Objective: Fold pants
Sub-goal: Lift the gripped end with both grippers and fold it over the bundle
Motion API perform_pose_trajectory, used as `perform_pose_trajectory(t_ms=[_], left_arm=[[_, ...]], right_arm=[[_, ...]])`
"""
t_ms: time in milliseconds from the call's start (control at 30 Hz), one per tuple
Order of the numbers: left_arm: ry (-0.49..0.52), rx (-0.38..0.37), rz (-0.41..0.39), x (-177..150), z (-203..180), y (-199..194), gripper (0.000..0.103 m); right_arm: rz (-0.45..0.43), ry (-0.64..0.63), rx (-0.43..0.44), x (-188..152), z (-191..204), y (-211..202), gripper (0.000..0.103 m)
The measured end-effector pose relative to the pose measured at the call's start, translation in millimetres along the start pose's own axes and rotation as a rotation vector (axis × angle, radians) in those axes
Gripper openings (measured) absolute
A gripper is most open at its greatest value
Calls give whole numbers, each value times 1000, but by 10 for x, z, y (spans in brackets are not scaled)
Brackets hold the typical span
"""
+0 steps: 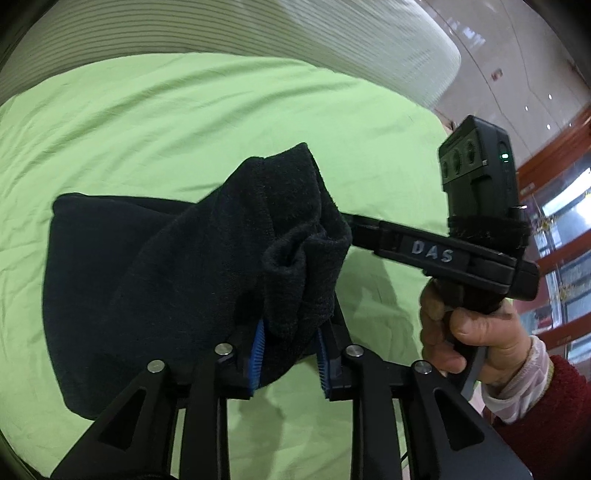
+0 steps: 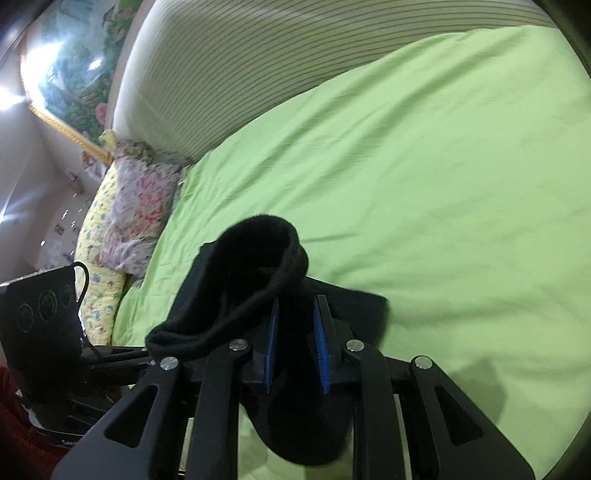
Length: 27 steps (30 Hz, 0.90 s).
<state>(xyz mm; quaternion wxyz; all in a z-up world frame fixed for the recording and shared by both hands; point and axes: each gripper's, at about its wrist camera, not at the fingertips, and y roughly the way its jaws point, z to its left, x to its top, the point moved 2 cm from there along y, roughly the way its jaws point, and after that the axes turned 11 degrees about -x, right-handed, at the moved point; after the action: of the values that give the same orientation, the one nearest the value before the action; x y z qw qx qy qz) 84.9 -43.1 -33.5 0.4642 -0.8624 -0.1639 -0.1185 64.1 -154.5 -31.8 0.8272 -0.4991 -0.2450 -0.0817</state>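
The black pants (image 1: 177, 280) hang bunched above the green bed sheet (image 1: 184, 129). My left gripper (image 1: 290, 332) is shut on a thick fold of the cloth between its blue pads. My right gripper (image 2: 297, 317) is shut on another bunched edge of the pants (image 2: 258, 258), which curls over the left finger. In the left wrist view the right gripper's body reaches in from the right into the cloth, its fingertips hidden. Part of the pants drapes down onto the sheet at the left.
A striped white headboard (image 1: 258, 33) curves behind the bed. Floral pillows (image 2: 125, 206) lie at the bed's left side in the right wrist view. The person's hand (image 1: 469, 332) in a red sleeve holds the right gripper. Open green sheet (image 2: 443, 184) spreads beyond.
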Motion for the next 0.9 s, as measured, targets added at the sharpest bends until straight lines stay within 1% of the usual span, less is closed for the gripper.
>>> perform_pose_trajectory(t_ms=[33, 100, 133, 167, 233, 333, 400, 500, 667, 800, 833, 867, 900], left_arm=[[-1, -9, 8, 10, -8, 19, 32], [-2, -32, 10, 30, -18, 11, 38], [2, -50, 9, 47, -36, -3, 42], [3, -61, 8, 72, -41, -17, 43], [8, -79, 3, 103, -60, -59, 45], [0, -97, -8, 136, -50, -142, 50], [-7, -104, -16, 158, -19, -192, 51], [-22, -96, -27, 162, 88, -283, 51], [-58, -68, -59, 174, 327, -451, 54], [-112, -48, -93, 238, 582, -597, 56], [-125, -41, -103, 259, 634, -632, 58], [-135, -36, -110, 262, 686, -725, 59], [-145, -32, -117, 228, 722, -738, 60]], right_arm=[[-9, 21, -16, -23, -41, -43, 22], [-22, 58, -66, -59, -109, -108, 23], [-30, 72, -86, -76, -129, -141, 27], [-35, 92, -127, -102, -166, -183, 39], [-36, 129, -182, -131, -185, -220, 51], [-62, 190, -198, -188, -221, -322, 54], [-85, 222, -206, -215, -219, -388, 57], [-117, 238, -208, -227, -144, -478, 61], [-151, 223, -231, -197, 54, -500, 69], [-155, 194, -256, -172, 245, -457, 73], [-155, 185, -264, -168, 271, -452, 74], [-157, 175, -275, -162, 317, -446, 75], [-156, 168, -284, -157, 342, -444, 76]])
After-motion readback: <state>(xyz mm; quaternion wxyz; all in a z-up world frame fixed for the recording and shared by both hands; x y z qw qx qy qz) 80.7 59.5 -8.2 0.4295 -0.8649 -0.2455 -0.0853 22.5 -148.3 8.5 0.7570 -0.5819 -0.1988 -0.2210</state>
